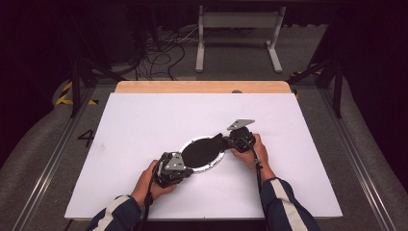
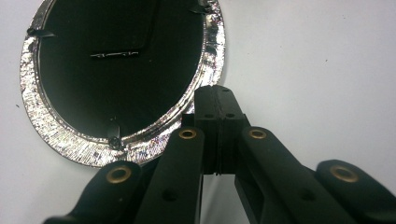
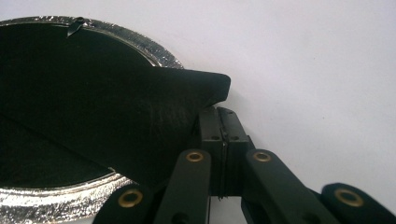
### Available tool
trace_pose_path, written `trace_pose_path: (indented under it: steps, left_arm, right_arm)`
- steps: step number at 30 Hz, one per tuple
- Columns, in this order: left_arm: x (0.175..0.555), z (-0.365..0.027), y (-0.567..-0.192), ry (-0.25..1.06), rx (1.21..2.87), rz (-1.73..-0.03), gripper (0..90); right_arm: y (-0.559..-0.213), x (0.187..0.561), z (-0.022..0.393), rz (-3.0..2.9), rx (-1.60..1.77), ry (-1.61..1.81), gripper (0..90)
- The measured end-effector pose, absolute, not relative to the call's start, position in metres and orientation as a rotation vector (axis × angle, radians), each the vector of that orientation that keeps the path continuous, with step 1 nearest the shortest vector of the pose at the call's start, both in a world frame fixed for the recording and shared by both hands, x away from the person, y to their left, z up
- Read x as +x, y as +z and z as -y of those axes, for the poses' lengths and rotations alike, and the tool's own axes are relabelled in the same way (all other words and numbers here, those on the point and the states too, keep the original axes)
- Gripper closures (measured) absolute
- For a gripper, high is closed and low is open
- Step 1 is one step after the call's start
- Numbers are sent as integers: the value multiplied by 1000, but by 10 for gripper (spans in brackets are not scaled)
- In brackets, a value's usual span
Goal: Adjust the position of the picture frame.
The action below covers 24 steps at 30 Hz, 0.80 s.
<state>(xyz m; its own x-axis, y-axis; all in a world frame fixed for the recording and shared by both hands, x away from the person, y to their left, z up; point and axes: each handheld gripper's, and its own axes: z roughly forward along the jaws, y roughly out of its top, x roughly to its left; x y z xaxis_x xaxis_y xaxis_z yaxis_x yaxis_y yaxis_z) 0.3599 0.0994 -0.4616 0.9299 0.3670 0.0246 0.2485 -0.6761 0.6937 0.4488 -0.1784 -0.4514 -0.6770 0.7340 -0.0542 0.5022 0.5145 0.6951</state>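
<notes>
Your left gripper (image 2: 217,100) pressed together at ring (image 2: 215,56) edge; right gripper (image 3: 223,122) pinching black cloth (image 3: 140,112) corner.

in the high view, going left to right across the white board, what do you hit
left hand → left gripper → oval silver-rimmed frame → right gripper → right hand

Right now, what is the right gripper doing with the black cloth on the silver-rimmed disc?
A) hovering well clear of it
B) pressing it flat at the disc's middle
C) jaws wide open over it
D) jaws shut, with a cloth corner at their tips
D: in the right gripper view the right gripper has its jaws together, and a corner of the black cloth drawn past the silver rim reaches their tips.
</notes>
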Motion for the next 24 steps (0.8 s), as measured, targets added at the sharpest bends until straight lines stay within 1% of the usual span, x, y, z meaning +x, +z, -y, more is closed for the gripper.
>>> trace_pose_path:
  steps: [8,17,24]
  left_arm:
    - [368,-101,-462,195,2334,-455,900]
    - [372,-100,-461,238,2346,-462,900]
    - [374,-100,-461,245,2346,-462,900]
  right_arm:
    - [-453,441,188,-2399,1063,982,900]
    - [-454,430,193,-2389,1039,972,900]
    - [-454,426,196,-2402,1033,987,900]
